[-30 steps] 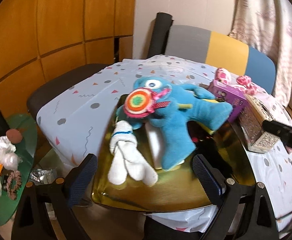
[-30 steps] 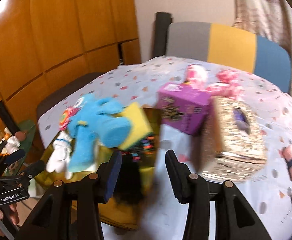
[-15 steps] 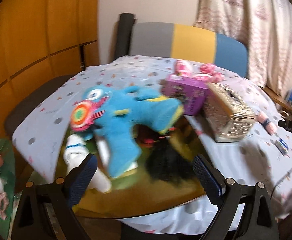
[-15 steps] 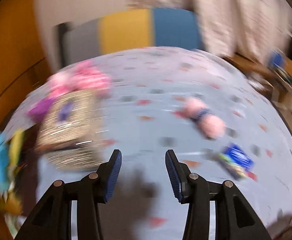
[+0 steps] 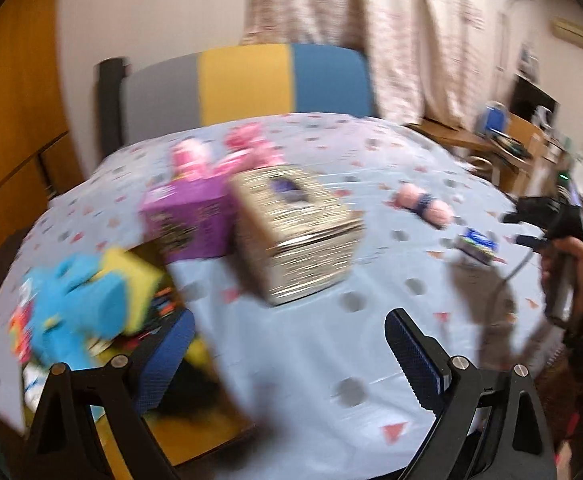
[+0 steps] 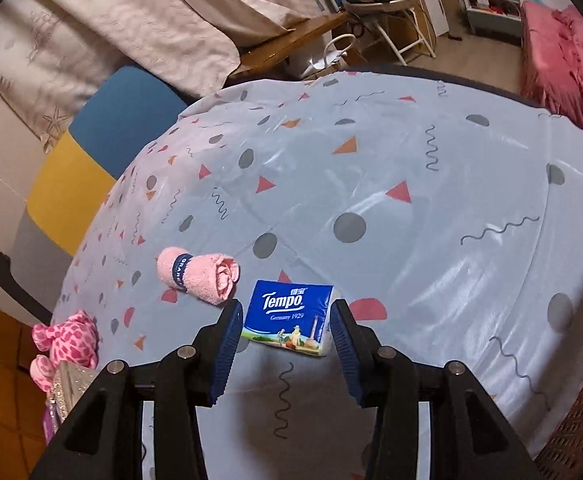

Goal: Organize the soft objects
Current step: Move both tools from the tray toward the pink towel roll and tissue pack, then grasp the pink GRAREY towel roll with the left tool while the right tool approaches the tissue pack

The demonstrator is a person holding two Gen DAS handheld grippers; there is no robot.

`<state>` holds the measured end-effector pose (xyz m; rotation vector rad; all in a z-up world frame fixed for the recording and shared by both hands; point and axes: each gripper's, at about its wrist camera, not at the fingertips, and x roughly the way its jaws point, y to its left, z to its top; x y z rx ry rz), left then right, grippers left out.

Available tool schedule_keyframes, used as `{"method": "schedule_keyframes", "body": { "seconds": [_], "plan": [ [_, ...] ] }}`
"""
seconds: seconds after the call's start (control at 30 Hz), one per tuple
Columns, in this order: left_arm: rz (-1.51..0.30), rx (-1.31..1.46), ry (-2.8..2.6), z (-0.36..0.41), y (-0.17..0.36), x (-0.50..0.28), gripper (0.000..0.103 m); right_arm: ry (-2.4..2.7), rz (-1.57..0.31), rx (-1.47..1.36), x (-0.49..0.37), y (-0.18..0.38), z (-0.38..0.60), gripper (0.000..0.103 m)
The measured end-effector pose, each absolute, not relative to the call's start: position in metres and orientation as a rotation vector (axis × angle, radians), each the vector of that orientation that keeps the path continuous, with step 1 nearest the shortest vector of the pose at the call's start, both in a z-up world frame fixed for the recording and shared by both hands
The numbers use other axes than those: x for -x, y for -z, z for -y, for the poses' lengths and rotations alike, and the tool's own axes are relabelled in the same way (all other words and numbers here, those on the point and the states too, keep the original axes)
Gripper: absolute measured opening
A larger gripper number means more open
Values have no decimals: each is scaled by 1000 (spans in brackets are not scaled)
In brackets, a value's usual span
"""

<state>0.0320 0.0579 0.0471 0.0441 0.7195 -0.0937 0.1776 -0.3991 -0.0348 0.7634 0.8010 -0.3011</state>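
Note:
My right gripper (image 6: 286,306) is open and tilted down over the blue Tempo tissue pack (image 6: 287,316). The pack lies flat on the patterned tablecloth (image 6: 411,200) between the fingertips, and the pads do not press it. A rolled pink towel (image 6: 199,276) lies just to its left. My left gripper (image 5: 289,316) is open and empty over bare cloth. In its blurred view the blue plush toy (image 5: 79,300) and a yellow sponge (image 5: 131,280) rest on the gold tray (image 5: 179,440) at the left. The towel (image 5: 423,204), the pack (image 5: 477,242) and the right gripper (image 5: 547,220) in a hand show at the right.
A gold tissue box (image 5: 295,236) and a purple box (image 5: 191,220) stand mid-table, with a pink spotted plush (image 5: 227,152) behind them. A grey, yellow and blue chair back (image 5: 247,80) stands beyond the table. A pink bed (image 6: 563,40) and a folding chair (image 6: 371,0) are past the far edge.
Both grippers swung right, away from the tray. The right one rolled, dropped and now straddles the tissue pack. The left view slid from the toys to mid-table. Both jaws kept their width.

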Motion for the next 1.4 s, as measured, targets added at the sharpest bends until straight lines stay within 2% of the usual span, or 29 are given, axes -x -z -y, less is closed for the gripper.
{"method": "schedule_keyframes", "body": {
  "seconds": [0.5,0.67,0.77,1.13,1.4],
  "plan": [
    [-828,-85,416,95,-48,-130,96,229,-710,-886,-168,30,409,46],
    [-894,-43,434,131,-33,-178,95,206,-659,-902,-165,23,412,47],
    [-915,5,415,147,-23,-208,92,186,-635,-899,-164,19,410,58],
    [-1045,157,352,211,27,-315,93,82,-659,-933,-170,23,403,58],
    [-1102,237,259,229,60,-363,95,23,-702,-940,-177,29,396,59]
  ]
}}
